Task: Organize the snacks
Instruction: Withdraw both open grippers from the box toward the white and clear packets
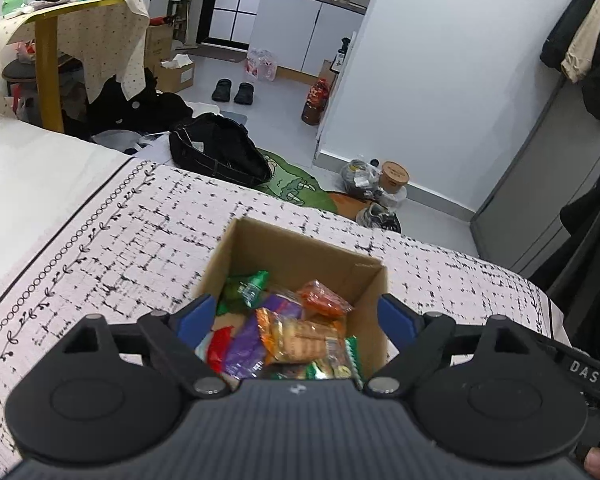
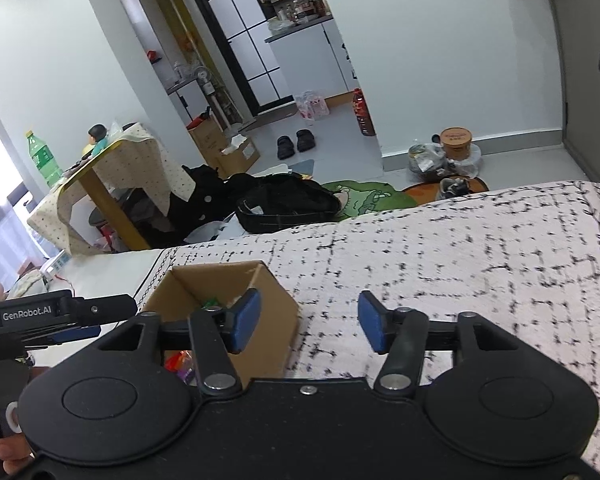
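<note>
A cardboard box (image 1: 300,256) packed with wrapped snacks (image 1: 296,336) sits on the patterned bed cover (image 1: 120,248), near the bed's far edge. The left gripper (image 1: 300,320) hovers over the open box, jaws wide apart and empty. The right gripper (image 2: 308,320) hangs just beside the box, its jaws likewise spread, gripping nothing.

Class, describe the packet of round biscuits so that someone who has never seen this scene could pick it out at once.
Start at the patterned bedcover and find the open cardboard box standing on it, below the open left gripper. Among the snack packets heaped inside, look near the front. The biscuit packet is the only see-through one, showing pale round biscuits, with purple, red and green wrappers around it.
</note>
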Motion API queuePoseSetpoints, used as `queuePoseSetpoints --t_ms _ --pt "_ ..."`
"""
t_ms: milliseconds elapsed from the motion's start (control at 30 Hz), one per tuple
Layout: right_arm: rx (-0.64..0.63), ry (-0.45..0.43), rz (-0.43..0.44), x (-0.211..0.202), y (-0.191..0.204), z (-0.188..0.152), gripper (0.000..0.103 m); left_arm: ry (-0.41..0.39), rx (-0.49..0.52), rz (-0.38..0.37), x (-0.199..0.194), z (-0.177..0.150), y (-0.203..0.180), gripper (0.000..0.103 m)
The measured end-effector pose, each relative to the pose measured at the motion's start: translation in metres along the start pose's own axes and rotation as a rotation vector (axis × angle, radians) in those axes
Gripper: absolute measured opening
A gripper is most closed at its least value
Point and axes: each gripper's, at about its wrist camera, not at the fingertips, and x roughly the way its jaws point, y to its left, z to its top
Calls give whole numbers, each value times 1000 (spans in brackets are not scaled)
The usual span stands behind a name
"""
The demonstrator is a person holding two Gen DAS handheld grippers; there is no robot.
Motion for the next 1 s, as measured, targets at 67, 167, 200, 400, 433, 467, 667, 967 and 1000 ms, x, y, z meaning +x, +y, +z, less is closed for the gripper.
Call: queuePoseSetpoints --t_ms 67,167,200,400,433,467,667,967,1000 --pt "2 -1 -2 -3 -3 -1 59 1 2 8 -1 -4 -6 89" --pt "6 -7 -13 -14 -13 -4 62 -1 9 -9 -5 -9 -16 90" --pt "6 -11 -18 -20 -17 -5 65 -2 13 -12 -6 -11 -19 90" --pt "-3 -14 -23 -34 -29 -11 76 4 43 -28 -9 -23 -39 94" --pt "-3 -14 -23 -34 -29 -11 76 2 47 -30 -10 -25 -42 95" --pt "-1 -12 -22 -38 -34 -13 78 0 54 -34 -11 -27 -45 96" --pt "-11 -5 -13 -48 -40 -21 87 2 88 -43 -16 -38 -59 103" --pt "-23 -22 -6 -72 -51 -36 99 7 155 -81 -24 -55 -81 103" --pt "-22 -17 -9 -74 -53 -38 99 7 157 -85 -25 -58 -83 103"
